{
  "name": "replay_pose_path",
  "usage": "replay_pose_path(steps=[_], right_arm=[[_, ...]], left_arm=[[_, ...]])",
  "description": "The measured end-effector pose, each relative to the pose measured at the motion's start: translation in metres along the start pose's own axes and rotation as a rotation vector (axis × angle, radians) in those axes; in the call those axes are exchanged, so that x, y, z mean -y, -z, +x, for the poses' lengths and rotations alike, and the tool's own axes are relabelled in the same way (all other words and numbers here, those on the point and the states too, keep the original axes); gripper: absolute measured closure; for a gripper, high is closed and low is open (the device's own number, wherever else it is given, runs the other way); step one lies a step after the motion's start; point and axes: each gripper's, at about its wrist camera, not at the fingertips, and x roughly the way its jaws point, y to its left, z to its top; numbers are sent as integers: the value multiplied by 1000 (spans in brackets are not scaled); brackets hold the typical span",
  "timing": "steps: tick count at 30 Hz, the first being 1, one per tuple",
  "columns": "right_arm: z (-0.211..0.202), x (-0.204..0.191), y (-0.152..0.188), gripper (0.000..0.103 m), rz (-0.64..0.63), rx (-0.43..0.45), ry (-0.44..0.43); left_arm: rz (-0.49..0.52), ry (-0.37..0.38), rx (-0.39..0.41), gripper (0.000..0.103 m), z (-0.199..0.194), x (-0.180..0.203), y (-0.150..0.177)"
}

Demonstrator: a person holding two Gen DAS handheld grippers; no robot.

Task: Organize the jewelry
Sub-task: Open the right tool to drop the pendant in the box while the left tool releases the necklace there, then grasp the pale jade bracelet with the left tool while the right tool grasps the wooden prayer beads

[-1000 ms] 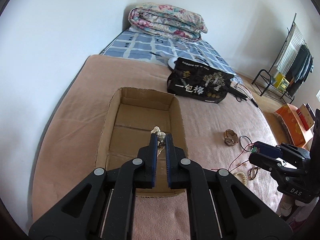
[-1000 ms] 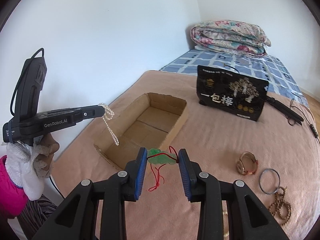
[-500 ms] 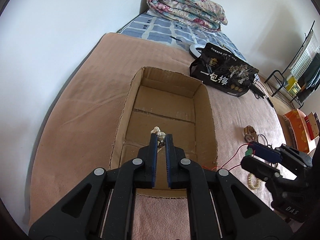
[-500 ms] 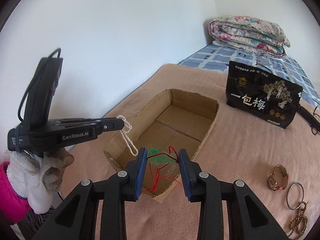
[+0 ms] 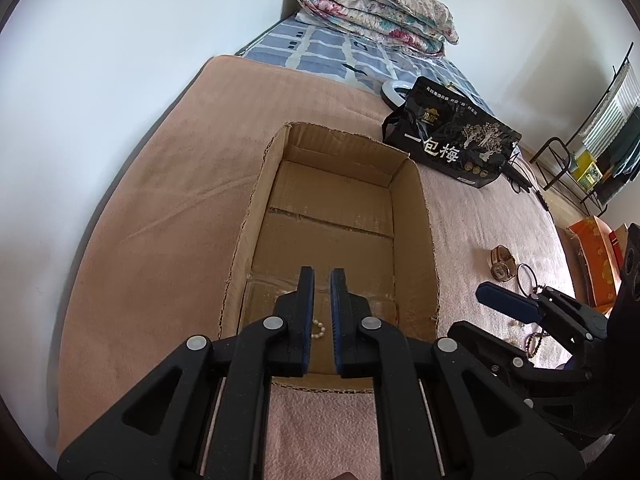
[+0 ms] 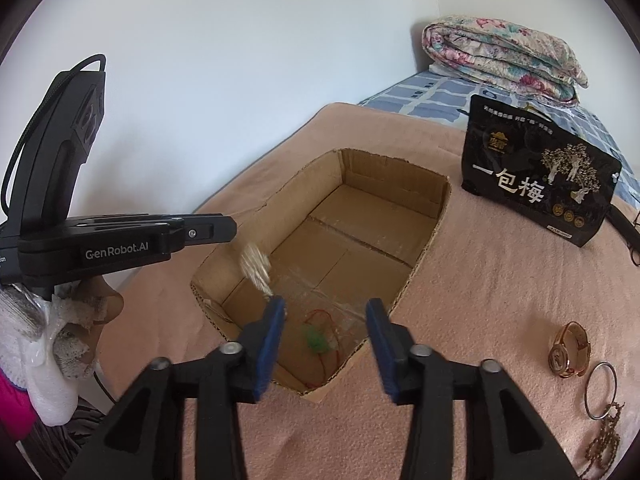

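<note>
My left claw (image 5: 322, 276) hung over the near end of the cardboard box (image 5: 424, 216) on the bed (image 5: 160, 208), its jaws almost together. The pearl strand (image 5: 318, 330) showed low between them; in the right wrist view it was a blurred pale streak (image 6: 256, 270) below that claw's tip, and I could not tell whether the pads pinched it. My right claw (image 6: 325, 320) was opening, nothing pressed between its pads; the green pendant (image 6: 316, 340) on its red cord lay on the box floor at 6 o'clock. A watch (image 6: 570, 350), a ring (image 6: 600, 390) and brown beads (image 6: 604, 436) lay on the blanket at 4 o'clock. A black bag (image 6: 540, 184) stood at 1 o'clock.
</note>
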Motion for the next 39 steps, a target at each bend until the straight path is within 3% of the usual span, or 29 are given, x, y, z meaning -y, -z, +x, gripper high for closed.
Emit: replay_pose_path(steps=[15, 22, 25, 26, 33, 39], right_arm=[[-25, 13, 10, 52, 18, 29, 43], [-44, 30, 18, 42, 54, 54, 83], [-56, 40, 21, 33, 74, 69, 109], [-60, 44, 23, 31, 84, 76, 120], [-92, 73, 37, 18, 129, 102, 181], [-115, 106, 54, 18, 183, 100, 231]], left_arm=[[0, 11, 40, 97, -11, 13, -2], [20, 32, 72, 97, -14, 34, -4], [44, 41, 88, 69, -14, 49, -3], [53, 45, 90, 66, -14, 54, -2], [120, 81, 72, 66, -6, 91, 3], [167, 116, 54, 66, 1, 119, 11]])
